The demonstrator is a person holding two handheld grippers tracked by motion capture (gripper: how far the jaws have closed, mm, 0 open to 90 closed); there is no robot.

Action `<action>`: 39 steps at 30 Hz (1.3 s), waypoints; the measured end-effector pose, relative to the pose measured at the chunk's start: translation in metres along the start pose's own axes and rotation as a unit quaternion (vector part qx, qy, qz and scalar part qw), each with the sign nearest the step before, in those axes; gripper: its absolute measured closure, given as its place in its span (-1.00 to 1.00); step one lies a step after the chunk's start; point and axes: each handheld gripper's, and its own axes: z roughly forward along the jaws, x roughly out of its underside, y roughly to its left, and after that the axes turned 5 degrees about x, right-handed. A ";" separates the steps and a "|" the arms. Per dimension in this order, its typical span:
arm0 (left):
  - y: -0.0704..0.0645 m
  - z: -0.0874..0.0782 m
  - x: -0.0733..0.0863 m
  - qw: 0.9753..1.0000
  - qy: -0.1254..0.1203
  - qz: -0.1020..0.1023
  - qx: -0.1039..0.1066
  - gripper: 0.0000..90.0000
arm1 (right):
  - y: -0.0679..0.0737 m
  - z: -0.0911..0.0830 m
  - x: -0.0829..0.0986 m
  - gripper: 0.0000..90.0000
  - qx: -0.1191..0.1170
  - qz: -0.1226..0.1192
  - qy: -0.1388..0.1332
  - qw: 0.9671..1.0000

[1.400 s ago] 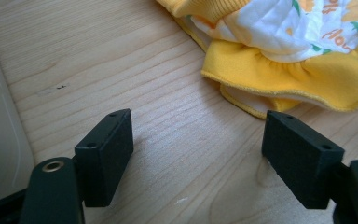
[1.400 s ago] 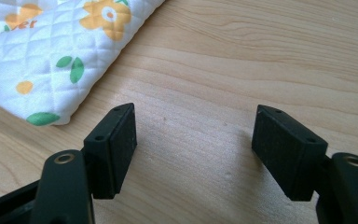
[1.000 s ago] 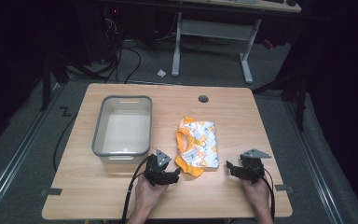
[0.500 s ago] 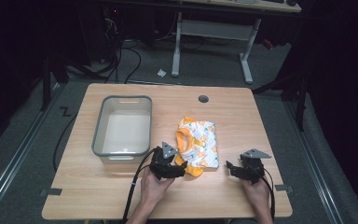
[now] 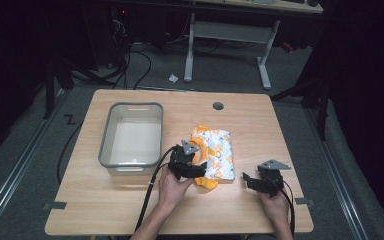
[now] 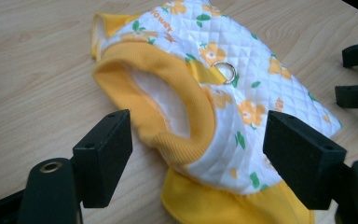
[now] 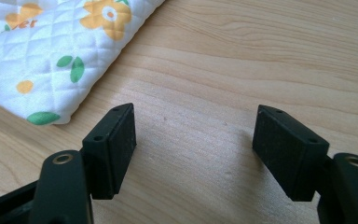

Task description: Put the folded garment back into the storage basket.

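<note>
A small quilted garment point(image 5: 216, 152), white with orange flowers and yellow ribbed trim, lies flat near the middle of the wooden table point(image 5: 240, 115). My left gripper point(image 5: 196, 165) is open at its near left edge; in the left gripper view the jaws straddle the garment's yellow ribbed opening point(image 6: 168, 100), and a metal ring point(image 6: 224, 71) sits on its back. My right gripper point(image 5: 249, 181) rests open on bare wood to the right of the garment. The right gripper view has the garment's white corner point(image 7: 51, 56) just left of its jaws, with nothing between them.
A grey-rimmed clear plastic bin point(image 5: 130, 137) stands empty on the table's left half, close to my left hand. A round cable hole point(image 5: 218, 106) lies at the back. Cables trail from both grippers toward the front edge. Another desk's legs point(image 5: 227, 50) stand beyond.
My left gripper has moved forward and right from the front of the table onto the garment's near edge. The right gripper has stayed in place.
</note>
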 end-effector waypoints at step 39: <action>0.035 0.077 -0.017 0.994 0.076 -0.046 -0.059 -0.59 | 0.000 0.000 0.000 -0.33 0.000 0.001 0.001 1.000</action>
